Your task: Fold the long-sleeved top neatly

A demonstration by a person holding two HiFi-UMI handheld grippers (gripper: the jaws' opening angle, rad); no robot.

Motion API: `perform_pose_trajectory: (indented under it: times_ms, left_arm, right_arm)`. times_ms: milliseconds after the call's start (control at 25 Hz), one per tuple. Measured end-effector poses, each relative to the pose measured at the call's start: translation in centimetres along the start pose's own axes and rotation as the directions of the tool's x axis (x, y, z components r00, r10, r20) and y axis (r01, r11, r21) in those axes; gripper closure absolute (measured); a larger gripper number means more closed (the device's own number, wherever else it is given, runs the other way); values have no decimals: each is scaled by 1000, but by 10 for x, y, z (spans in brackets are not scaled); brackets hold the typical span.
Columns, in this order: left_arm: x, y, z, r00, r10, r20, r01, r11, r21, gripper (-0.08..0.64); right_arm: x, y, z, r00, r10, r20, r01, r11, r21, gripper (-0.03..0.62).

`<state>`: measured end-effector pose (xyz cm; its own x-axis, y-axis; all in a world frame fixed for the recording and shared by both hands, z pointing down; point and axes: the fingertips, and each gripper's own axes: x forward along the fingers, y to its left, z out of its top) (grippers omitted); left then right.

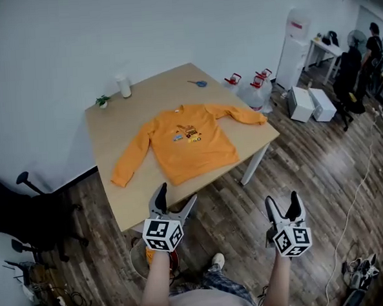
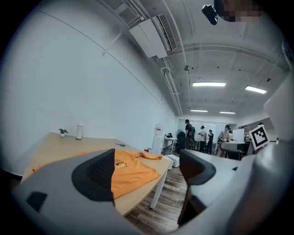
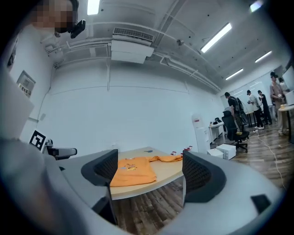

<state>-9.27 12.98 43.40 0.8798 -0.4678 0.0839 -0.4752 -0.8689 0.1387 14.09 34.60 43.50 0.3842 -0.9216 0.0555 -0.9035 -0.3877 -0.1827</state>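
A pale wooden table (image 1: 113,147) stands against a white office wall, with the orange long-sleeved top (image 1: 191,149) lying flat at its middle, sleeves out. The left tongs (image 1: 176,194) and right tongs (image 1: 283,200) hang spread and empty, short of the table's near edge. The hem seems close to that edge, so a careless drag could pull it off.

Bright, even light — fisheye-warped edges

Got loads of bare table (image 1: 114,154) either side of the orange top (image 1: 191,146); just a white bottle (image 1: 123,86), small plant (image 1: 102,101) and blue thing (image 1: 200,83) along the far edge. Lower left, black chair (image 1: 27,214) in the way.
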Motion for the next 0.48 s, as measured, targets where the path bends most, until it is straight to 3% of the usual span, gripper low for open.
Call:
perform_pose_trajectory:
  times_ms: [480]
  left_arm:
    - [31,37,-3,984,178,-11,-178,984,-16,137]
  right_arm:
    - [112,3,-13,976,201,-85,-202,979,-3,167]
